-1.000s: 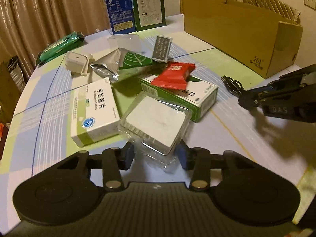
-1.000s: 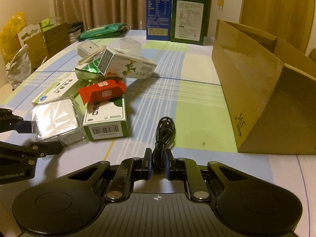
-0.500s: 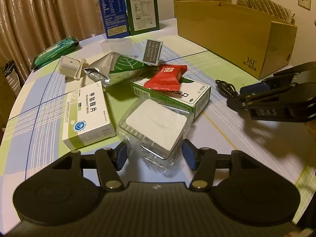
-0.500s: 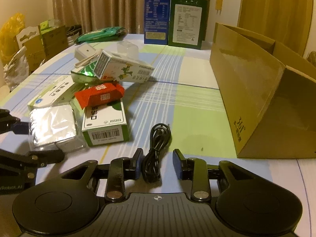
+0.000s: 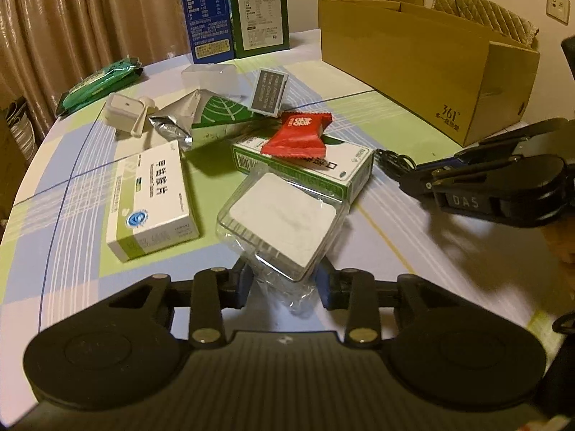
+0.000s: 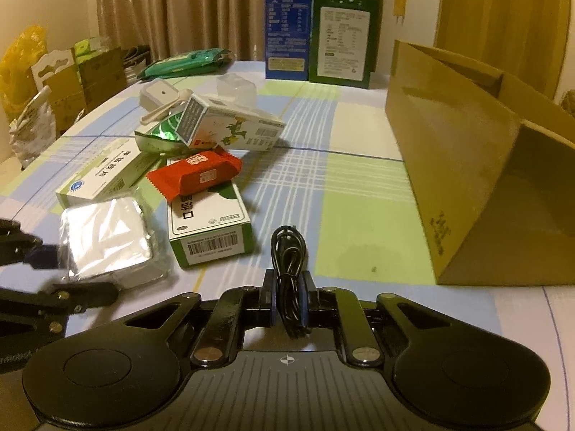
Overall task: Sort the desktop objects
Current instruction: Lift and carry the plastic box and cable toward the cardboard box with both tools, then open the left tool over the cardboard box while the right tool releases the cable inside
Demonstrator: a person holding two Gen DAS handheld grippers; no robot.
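Right gripper (image 6: 289,300) is clamped on the black cable (image 6: 287,251). Left gripper (image 5: 284,283) is closing around the clear plastic pack (image 5: 284,215); pad contact appears made, though unclear. Lift both straight, then carry to the cardboard box (image 5: 431,72).

The right gripper (image 6: 289,305) is clamped on a coiled black cable (image 6: 287,255), whose loop lies forward on the checked counter (image 6: 359,194). Left of the cable lies a green-and-white box (image 6: 210,222) with its barcode end facing the camera, and a red snack packet (image 6: 196,176) rests on top of it. Further left, a clear plastic pack with a white pad inside (image 6: 107,237) sits between the fingers of the left gripper (image 6: 54,273), whose jaws are closing on it. Behind it lies a white medicine box (image 6: 104,176). A large cardboard box (image 6: 485,165) stands open at the right. A blue carton (image 6: 287,21) and a green carton (image 6: 343,36) stand upright at the far edge.
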